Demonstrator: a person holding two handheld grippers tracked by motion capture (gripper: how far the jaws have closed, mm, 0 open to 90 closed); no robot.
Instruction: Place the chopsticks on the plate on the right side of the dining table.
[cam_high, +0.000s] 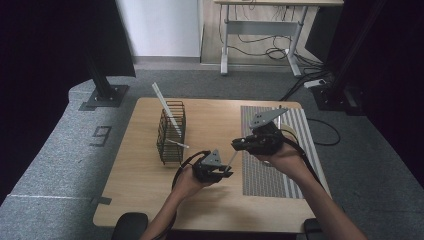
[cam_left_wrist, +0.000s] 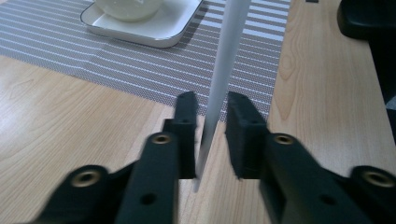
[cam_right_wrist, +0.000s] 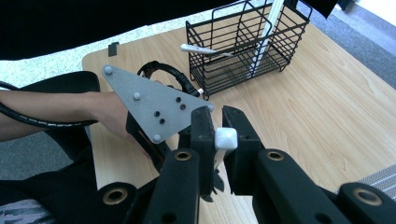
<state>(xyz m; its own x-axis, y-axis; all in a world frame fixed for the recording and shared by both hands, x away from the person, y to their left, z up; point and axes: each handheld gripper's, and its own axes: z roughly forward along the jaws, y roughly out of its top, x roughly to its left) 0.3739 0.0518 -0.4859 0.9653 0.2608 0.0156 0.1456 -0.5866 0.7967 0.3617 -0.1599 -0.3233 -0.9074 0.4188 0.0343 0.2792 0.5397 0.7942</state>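
Far left, a wire basket (cam_high: 171, 132) sits on the table (cam_high: 145, 185) w/ one white rod leaning upright in it (cam_high: 165, 107) and another lying across its rim (cam_high: 177, 143).

Next over, the left gripper (cam_high: 227, 172) has its jaws set narrowly around the white stick (cam_high: 231, 161). In the left gripper view a slim gap shows on one side of the stick (cam_left_wrist: 229, 46), so the pads look not quite clamped.

The stick itself hangs in the air between both tools, above the wood just beside the striped mat (cam_high: 272, 150).

The right gripper (cam_high: 235, 145) is clamped tight on the stick's square end (cam_right_wrist: 226, 138), jaws nearly together.

Risks:
- If the right lets go before the left bites, the stick probably drops and rolls off the table.
- The left jaws sit near the thin tip, so a grip there could pivot or slip.
- If both pull at odd angles, the stick may bend or snap out.
- On the way to the basket, a long overhang could knock the leaning rod.
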